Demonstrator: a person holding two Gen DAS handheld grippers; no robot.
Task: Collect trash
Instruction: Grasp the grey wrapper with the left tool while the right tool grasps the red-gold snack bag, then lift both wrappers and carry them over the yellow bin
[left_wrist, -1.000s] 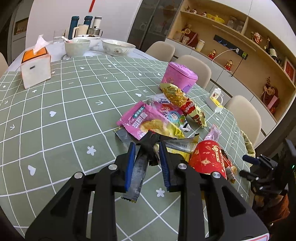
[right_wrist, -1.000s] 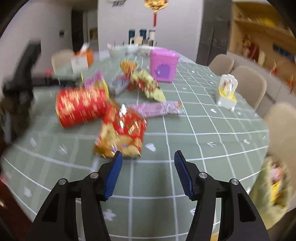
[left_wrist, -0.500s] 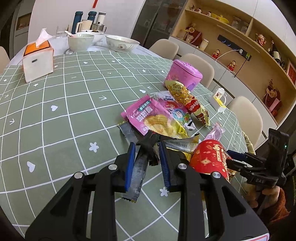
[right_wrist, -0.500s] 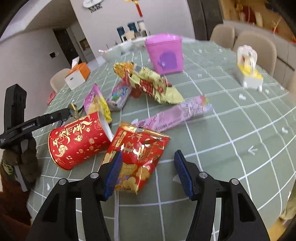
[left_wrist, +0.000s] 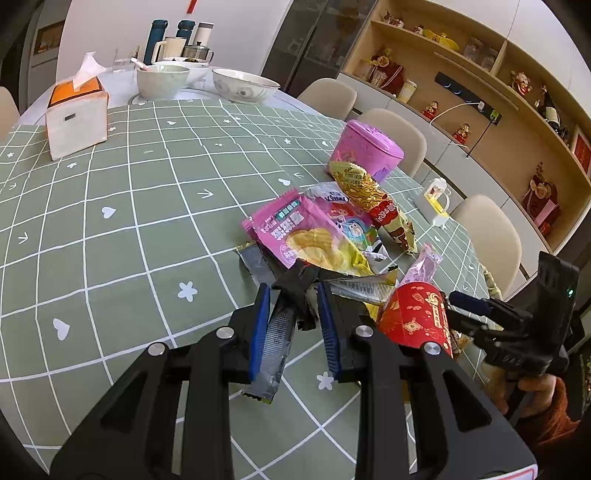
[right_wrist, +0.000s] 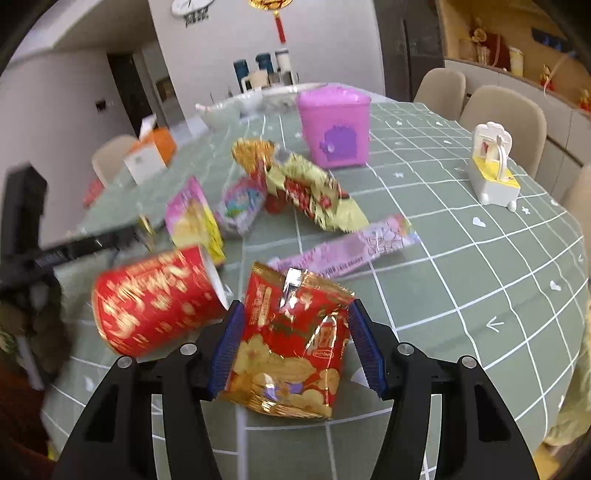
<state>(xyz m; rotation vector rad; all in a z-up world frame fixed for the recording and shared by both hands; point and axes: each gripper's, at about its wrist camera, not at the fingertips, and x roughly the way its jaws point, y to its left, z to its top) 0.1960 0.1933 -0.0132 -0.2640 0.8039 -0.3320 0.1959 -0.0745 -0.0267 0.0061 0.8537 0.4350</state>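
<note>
Right wrist: right claw (right_wrist: 295, 345) open around one red packet (right_wrist: 291, 354); left claw (left_wrist: 293, 317) grips dark wrapper (left_wrist: 295, 288).

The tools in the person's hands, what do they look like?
Each tool, left and right, is a black plastic frame with triangular cut-outs, silver round bolts and two blue ribbed pads. The hand holding the right tool wears a fuzzy rust-orange sleeve.
</note>
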